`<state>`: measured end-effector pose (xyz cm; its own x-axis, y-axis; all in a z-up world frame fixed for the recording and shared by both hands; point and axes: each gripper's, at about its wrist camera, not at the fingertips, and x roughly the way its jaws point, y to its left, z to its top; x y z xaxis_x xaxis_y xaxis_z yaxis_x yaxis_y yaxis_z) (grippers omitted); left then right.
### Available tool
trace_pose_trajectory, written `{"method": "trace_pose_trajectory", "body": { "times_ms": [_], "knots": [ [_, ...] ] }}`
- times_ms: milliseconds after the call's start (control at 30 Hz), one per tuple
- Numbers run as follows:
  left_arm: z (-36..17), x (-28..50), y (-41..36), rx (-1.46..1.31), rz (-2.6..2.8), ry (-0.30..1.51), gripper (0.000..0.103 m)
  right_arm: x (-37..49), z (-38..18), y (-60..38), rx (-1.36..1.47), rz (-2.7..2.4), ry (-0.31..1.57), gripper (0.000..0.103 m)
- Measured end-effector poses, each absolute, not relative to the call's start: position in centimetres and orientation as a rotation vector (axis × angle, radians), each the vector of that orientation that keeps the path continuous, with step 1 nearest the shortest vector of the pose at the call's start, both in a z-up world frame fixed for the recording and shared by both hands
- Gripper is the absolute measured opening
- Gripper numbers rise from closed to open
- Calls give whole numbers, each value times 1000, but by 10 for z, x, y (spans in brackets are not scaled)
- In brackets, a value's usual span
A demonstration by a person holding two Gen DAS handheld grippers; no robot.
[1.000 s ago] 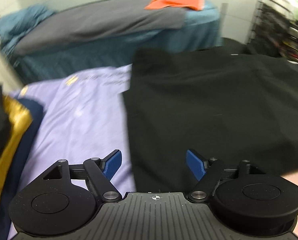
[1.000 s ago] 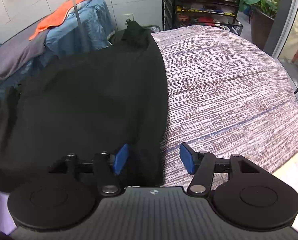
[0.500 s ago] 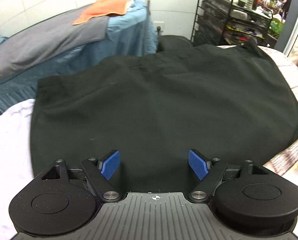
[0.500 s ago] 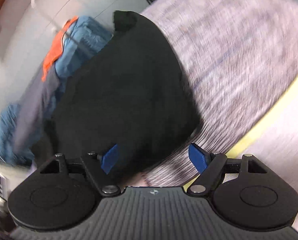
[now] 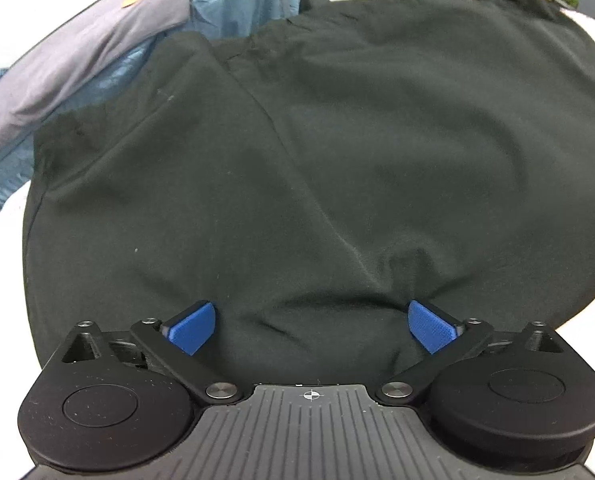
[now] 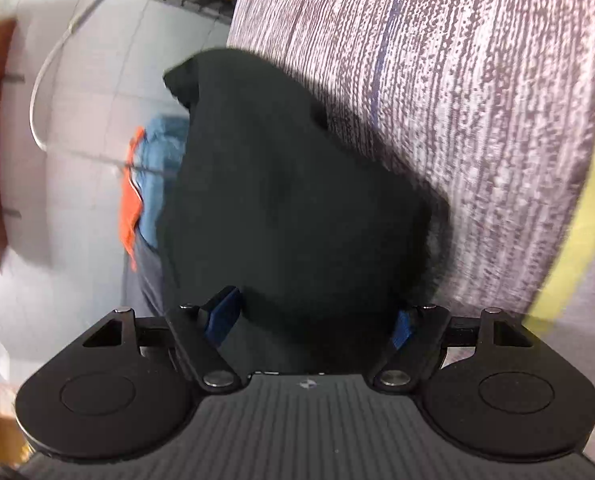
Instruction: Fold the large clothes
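Black garment [image 5: 337, 140] fills my left view; my left gripper [image 5: 311, 326] is spread wide over it, while my right gripper [image 6: 309, 318], its jaws narrowing slightly just now, stands released astride 1 fold.

A large black garment of smooth woven fabric [image 5: 337, 152] is spread flat, seams running across it and soft wrinkles gathered at its near edge. One rounded corner [image 6: 289, 184] is seen lying over a grey-and-white striped knitted cover [image 6: 477, 100].
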<state>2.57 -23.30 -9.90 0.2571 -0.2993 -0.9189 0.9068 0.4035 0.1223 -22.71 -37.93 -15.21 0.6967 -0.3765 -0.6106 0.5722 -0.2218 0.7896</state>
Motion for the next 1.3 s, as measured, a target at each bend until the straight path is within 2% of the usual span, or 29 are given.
{"method": "trace_pose_trajectory", "body": {
  "times_ms": [33,67,100,133,167,200,367,567,667,733,767,800,867,900,933,1000,1067,1167,1300],
  "knots": [
    [-101,24,-235,786,-936,965,103,-225,-154,-381,1570,-890,162,74],
    [-100,22,-237,803,-933,957,103,-222,-153,-382,1566,-902,170,65],
    [-98,19,-240,808,-928,949,103,-218,-150,-385,1556,-910,181,52],
    [-90,15,-239,803,-936,927,103,-217,-146,-386,1545,-905,186,46],
    [-80,9,-235,799,-949,888,103,-215,-141,-386,1530,-888,189,33],
    [-70,2,-232,797,-964,843,103,-216,-134,-390,1511,-868,205,25],
    [-37,-56,-212,837,-1207,586,103,-196,-98,-413,1414,-789,418,22],
    [-55,-141,-230,1099,-1377,258,103,-179,-77,-451,1501,-586,551,22],
    [-66,-163,-254,1129,-1351,172,103,-179,-78,-457,1552,-531,608,23],
    [-69,-172,-270,1120,-1357,158,103,-180,-79,-460,1566,-500,641,29],
    [-70,-170,-278,1123,-1361,150,103,-179,-79,-464,1574,-474,665,39],
    [-71,-173,-284,1121,-1362,129,103,-180,-78,-466,1584,-449,678,57],
    [-73,-177,-291,1112,-1351,96,103,-179,-74,-470,1600,-425,682,76],
    [-73,-177,-297,1107,-1341,105,103,-178,-72,-473,1596,-428,685,76],
    [-72,-174,-302,1096,-1350,148,94,-180,-71,-476,1589,-449,688,76],
    [-69,-167,-307,1061,-1373,249,90,-192,-75,-480,1600,-511,681,78],
    [-68,-164,-304,1042,-1383,272,80,-208,-81,-481,1657,-536,640,83],
    [-67,-166,-299,1047,-1395,271,74,-231,-94,-483,1721,-617,584,83],
    [-62,-164,-305,1015,-1395,337,71,-238,-111,-496,1732,-571,509,86]
  ]
}}
